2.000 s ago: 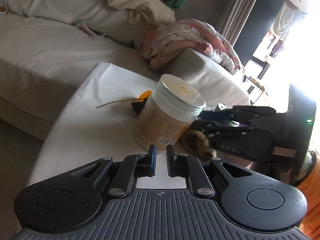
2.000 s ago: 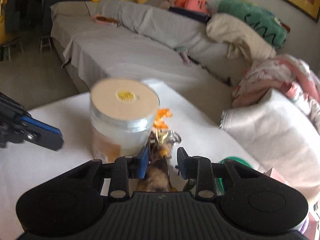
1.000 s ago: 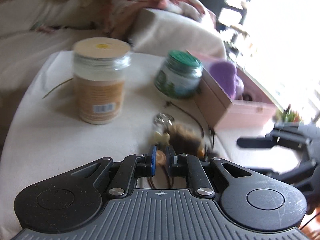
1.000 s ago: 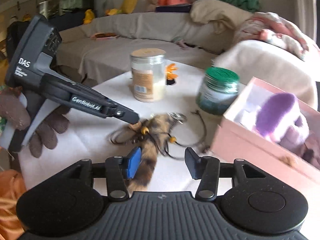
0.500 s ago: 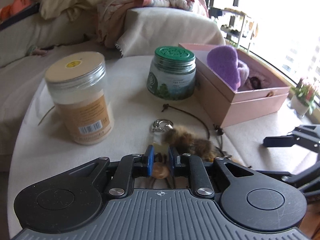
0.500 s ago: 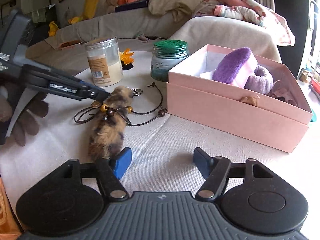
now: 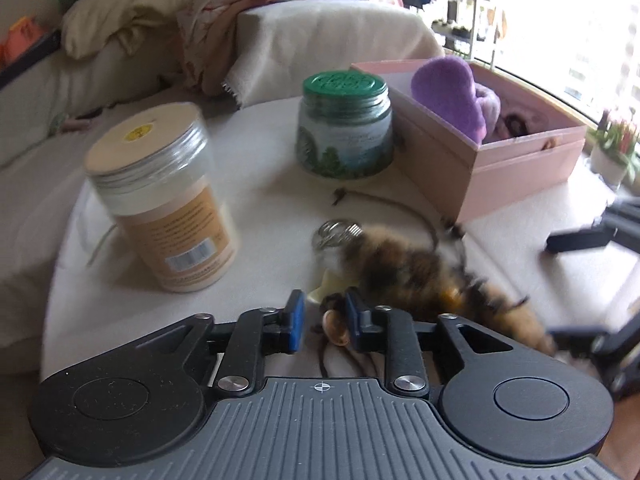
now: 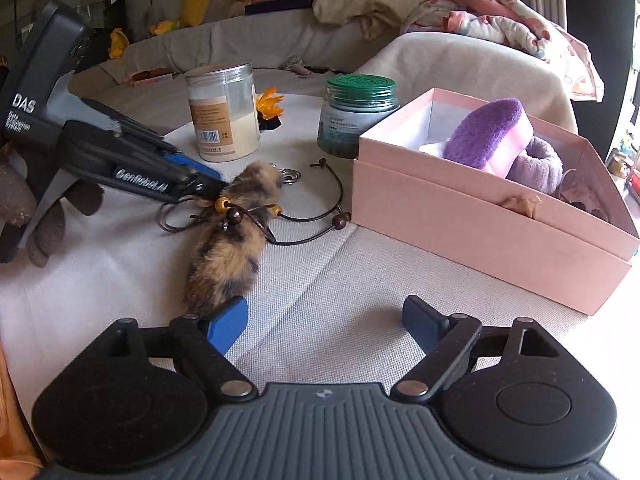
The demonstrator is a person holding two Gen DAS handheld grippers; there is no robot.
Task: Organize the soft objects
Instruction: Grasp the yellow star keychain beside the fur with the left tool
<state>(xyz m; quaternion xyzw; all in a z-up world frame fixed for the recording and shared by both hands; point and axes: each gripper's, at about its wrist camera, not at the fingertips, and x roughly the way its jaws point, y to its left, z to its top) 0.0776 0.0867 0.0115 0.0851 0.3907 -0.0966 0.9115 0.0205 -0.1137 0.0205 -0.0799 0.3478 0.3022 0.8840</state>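
A brown-and-tan furry tail charm (image 8: 228, 248) with beads and a dark cord lies on the white cloth-covered table; it also shows in the left wrist view (image 7: 420, 276). My left gripper (image 7: 322, 322) sits at its beaded end, its jaws slightly parted around a brown bead (image 7: 335, 325); it shows in the right wrist view (image 8: 208, 186). My right gripper (image 8: 324, 326) is wide open and empty, its left finger (image 8: 228, 322) by the tail's tip. A pink open box (image 8: 480, 216) holds a purple plush (image 8: 486, 132) and a lilac fuzzy item (image 8: 538, 164).
A clear jar (image 8: 224, 114) with a tan lid and a green-lidded jar (image 8: 358, 114) stand behind the tail. An orange flower clip (image 8: 269, 109) lies between them. A sofa with blankets and cushions (image 8: 400, 8) curves behind the table.
My left gripper's jaws have opened a little around the bead. My right gripper has opened wider. The tail has shifted slightly.
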